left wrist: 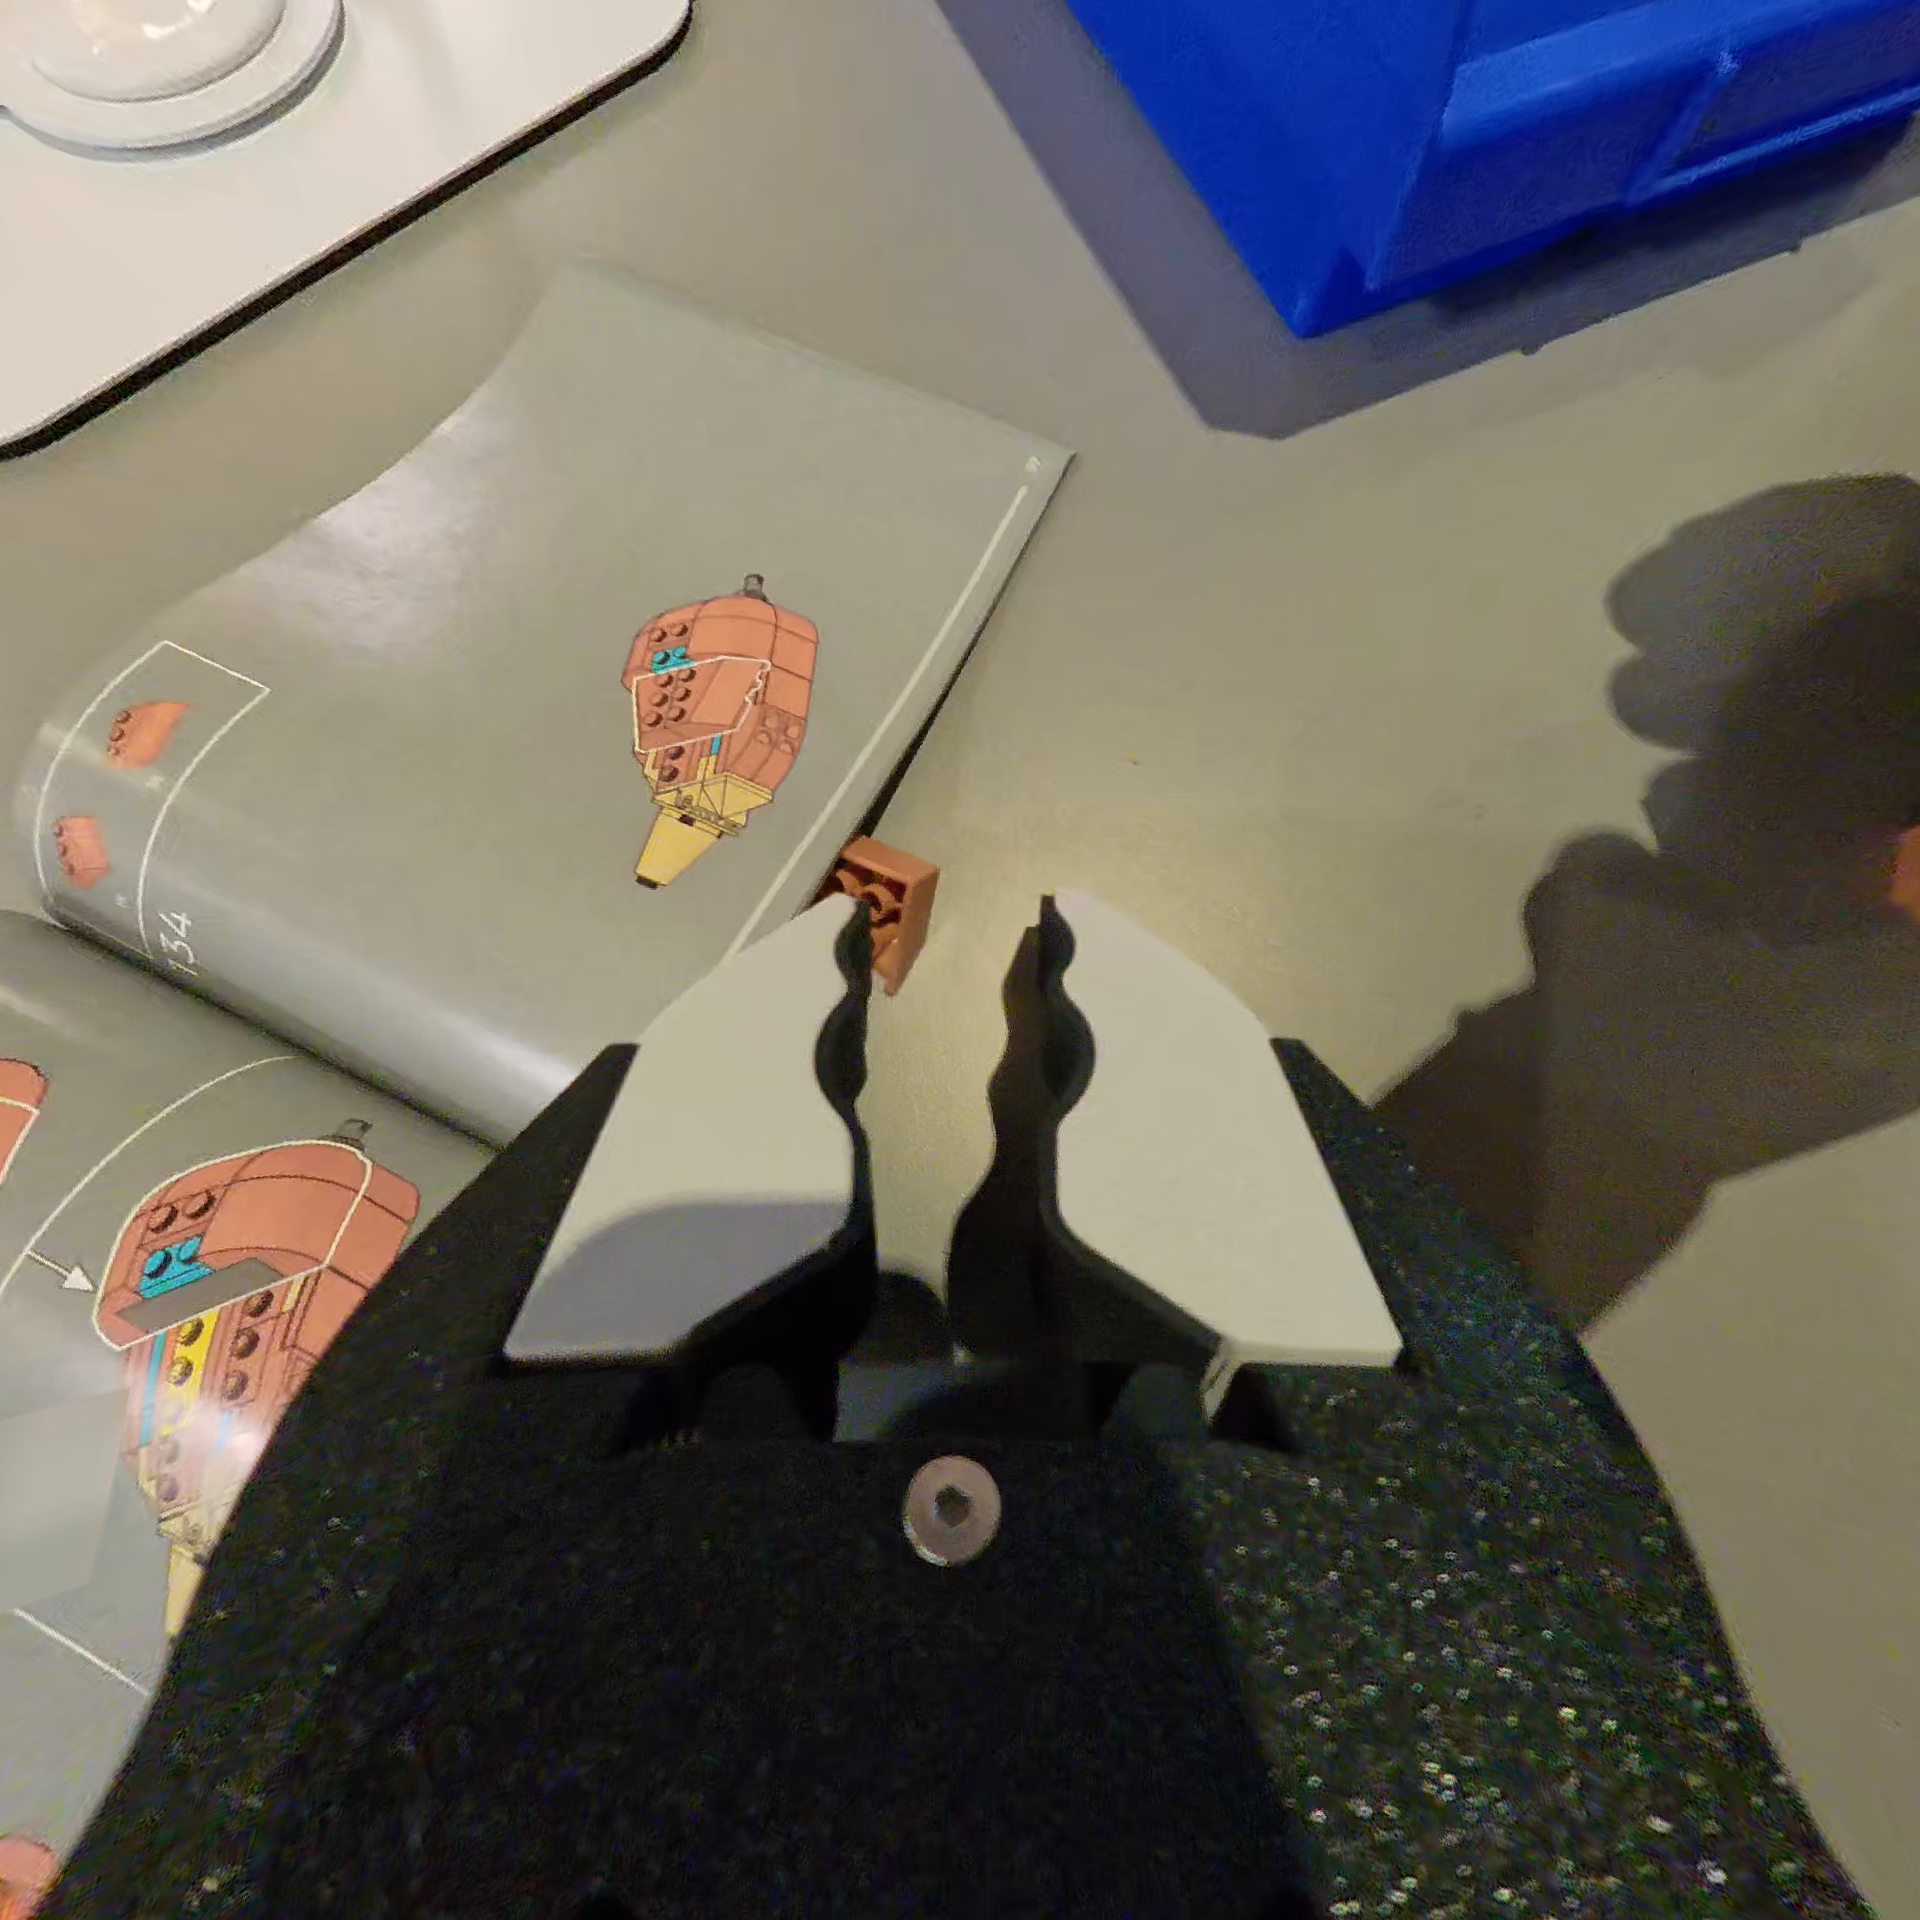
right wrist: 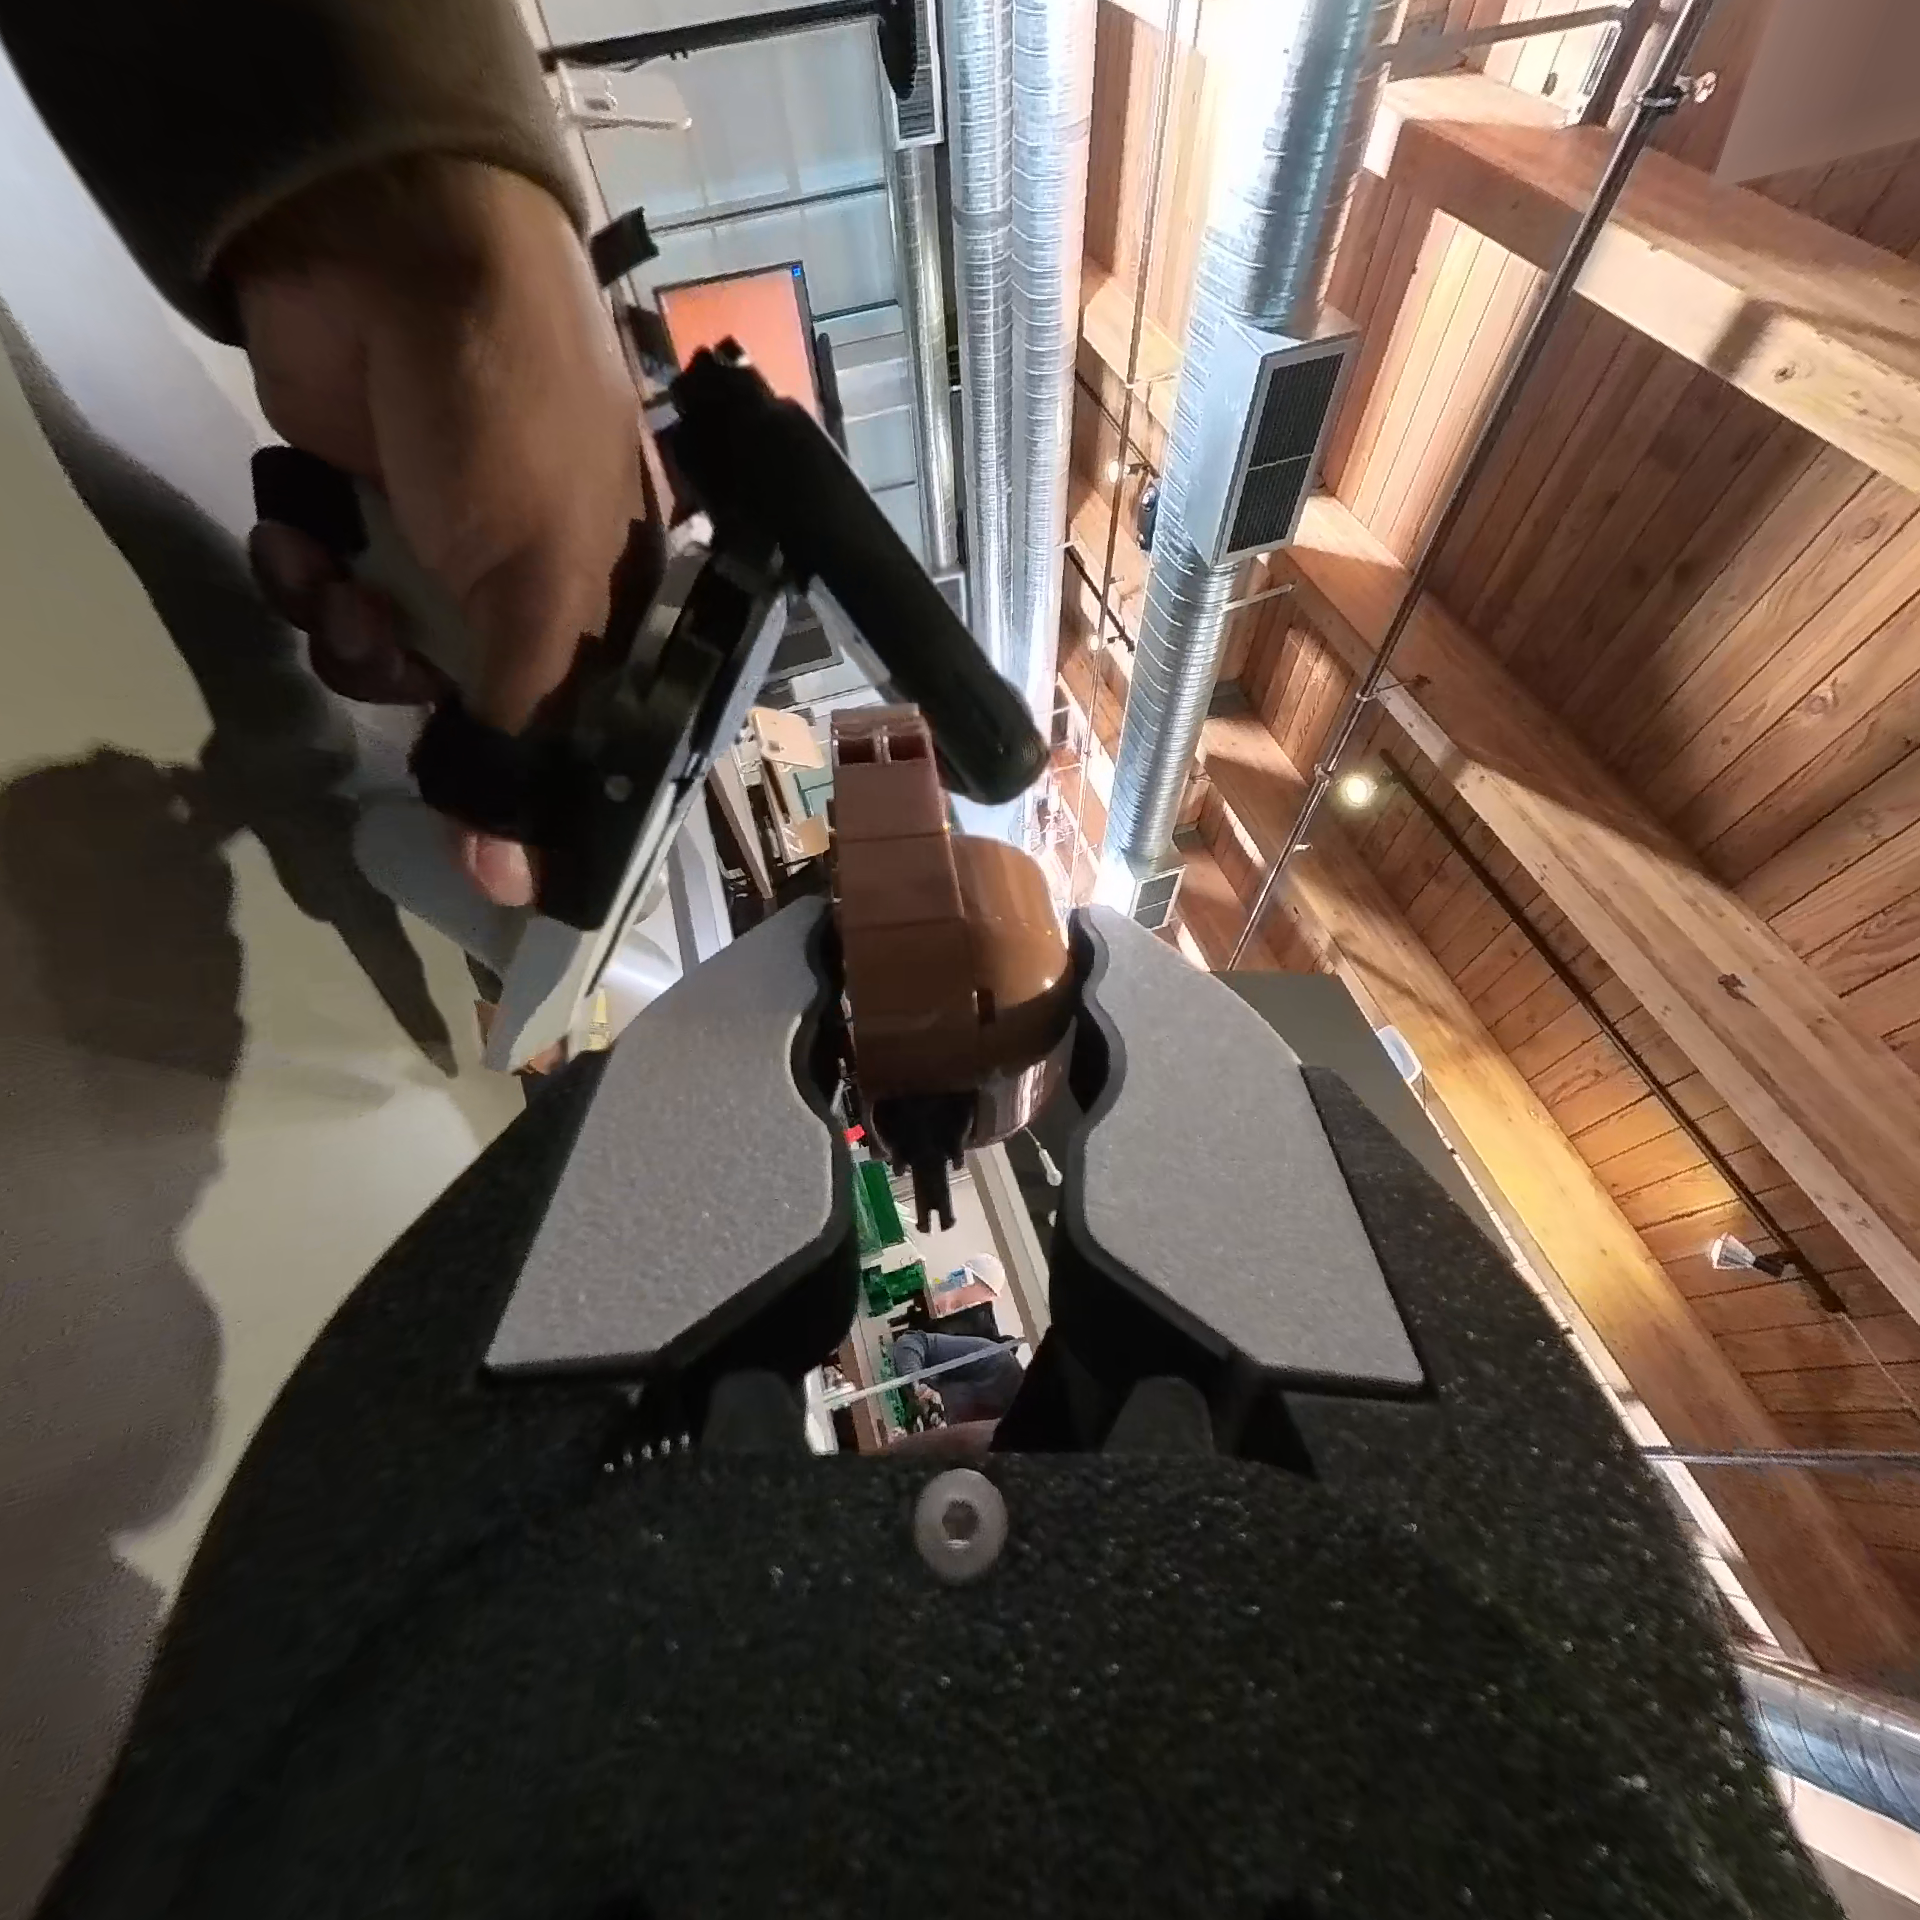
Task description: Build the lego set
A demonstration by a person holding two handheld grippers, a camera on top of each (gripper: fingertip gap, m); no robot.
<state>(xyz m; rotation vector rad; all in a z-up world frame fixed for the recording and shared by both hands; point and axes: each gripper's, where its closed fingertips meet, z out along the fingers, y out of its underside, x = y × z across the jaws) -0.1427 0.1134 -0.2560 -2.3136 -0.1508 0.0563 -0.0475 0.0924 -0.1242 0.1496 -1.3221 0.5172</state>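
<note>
Right wrist view only: clamped brown model (right wrist: pixel 940 935).

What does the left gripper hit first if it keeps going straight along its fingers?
Probably the small brown lego brick lying on the grey table at the edge of the open instruction booklet. The left gripper is open and empty, its left fingertip already overlapping the brick in view; actual contact is unclear.

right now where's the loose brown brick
In the left wrist view, the brown brick lies on the table by the booklet edge, just ahead of the open left gripper.
</note>
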